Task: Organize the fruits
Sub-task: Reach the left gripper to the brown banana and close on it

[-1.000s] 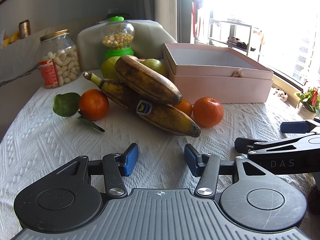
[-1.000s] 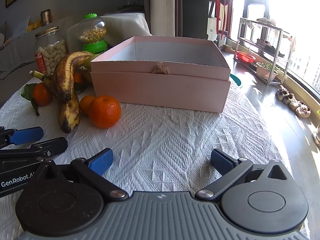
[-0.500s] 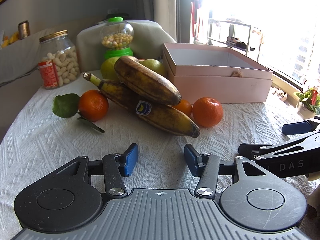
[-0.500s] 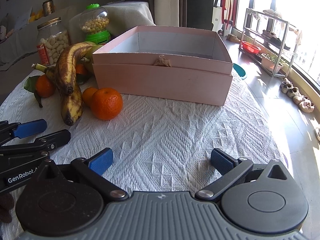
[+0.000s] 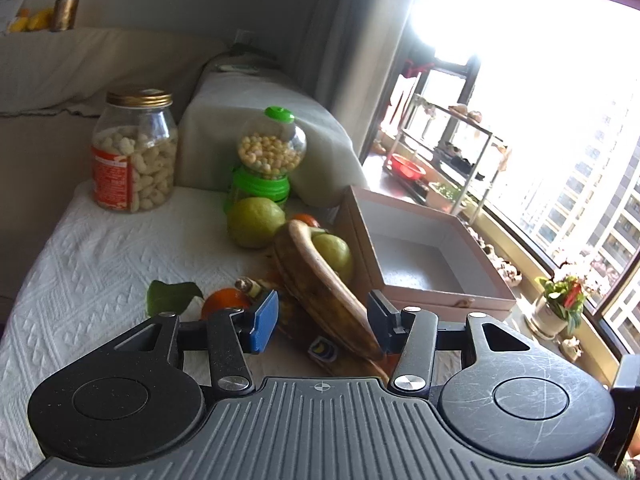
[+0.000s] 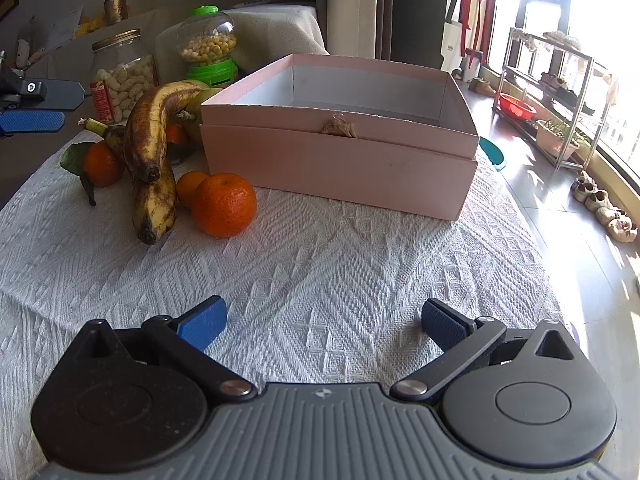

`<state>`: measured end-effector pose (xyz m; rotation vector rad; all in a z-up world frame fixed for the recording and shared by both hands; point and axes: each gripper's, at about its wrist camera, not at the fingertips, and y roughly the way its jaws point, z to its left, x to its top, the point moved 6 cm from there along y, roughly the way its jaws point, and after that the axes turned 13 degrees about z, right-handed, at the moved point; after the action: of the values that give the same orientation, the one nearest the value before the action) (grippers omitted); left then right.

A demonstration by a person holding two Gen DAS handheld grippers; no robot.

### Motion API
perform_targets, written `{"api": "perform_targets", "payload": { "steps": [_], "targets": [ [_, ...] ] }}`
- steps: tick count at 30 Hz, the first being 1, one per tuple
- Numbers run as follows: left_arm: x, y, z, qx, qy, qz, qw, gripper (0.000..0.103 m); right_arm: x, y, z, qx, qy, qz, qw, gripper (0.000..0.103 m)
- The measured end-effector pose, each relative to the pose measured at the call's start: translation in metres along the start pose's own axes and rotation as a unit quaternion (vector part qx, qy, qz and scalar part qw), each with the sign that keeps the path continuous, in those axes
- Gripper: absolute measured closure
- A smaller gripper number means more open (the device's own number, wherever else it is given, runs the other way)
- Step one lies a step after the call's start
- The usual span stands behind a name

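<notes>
- Left gripper now raised and brought in over the fruit pile, where half a second ago it hung back low over the cloth with the bananas well ahead.
- Reads as the approach to a first pick, likely the upper banana; nothing lifted yet.
- Jaws spread, straddling that banana: right pad touching or just beside its flank, left pad apart from it, close by the stem end and an orange.
- No squeeze visible; not pinching anything.
- Pink box ahead and to the right of the left gripper, open, nothing visible inside; two green fruits just beyond the banana.
- Right gripper spread wide over bare white cloth, holding and touching nothing.
- From the right gripper: box straight ahead, bananas and loose orange ahead-left.
</notes>
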<state>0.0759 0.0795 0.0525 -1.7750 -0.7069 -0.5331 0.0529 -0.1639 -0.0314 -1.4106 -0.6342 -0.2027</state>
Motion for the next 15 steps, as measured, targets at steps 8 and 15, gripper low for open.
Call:
{"api": "perform_targets", "payload": {
  "steps": [8, 15],
  "targets": [
    [-0.034, 0.019, 0.015, 0.015, 0.035, 0.048, 0.9981, 0.049, 0.017, -0.013, 0.024, 0.040, -0.062, -0.056, 0.996, 0.029],
    [-0.025, 0.016, 0.030, 0.062, 0.070, 0.010, 0.9956, 0.049, 0.055, 0.001, 0.040, 0.075, -0.055, -0.055, 0.994, 0.046]
  ]
}}
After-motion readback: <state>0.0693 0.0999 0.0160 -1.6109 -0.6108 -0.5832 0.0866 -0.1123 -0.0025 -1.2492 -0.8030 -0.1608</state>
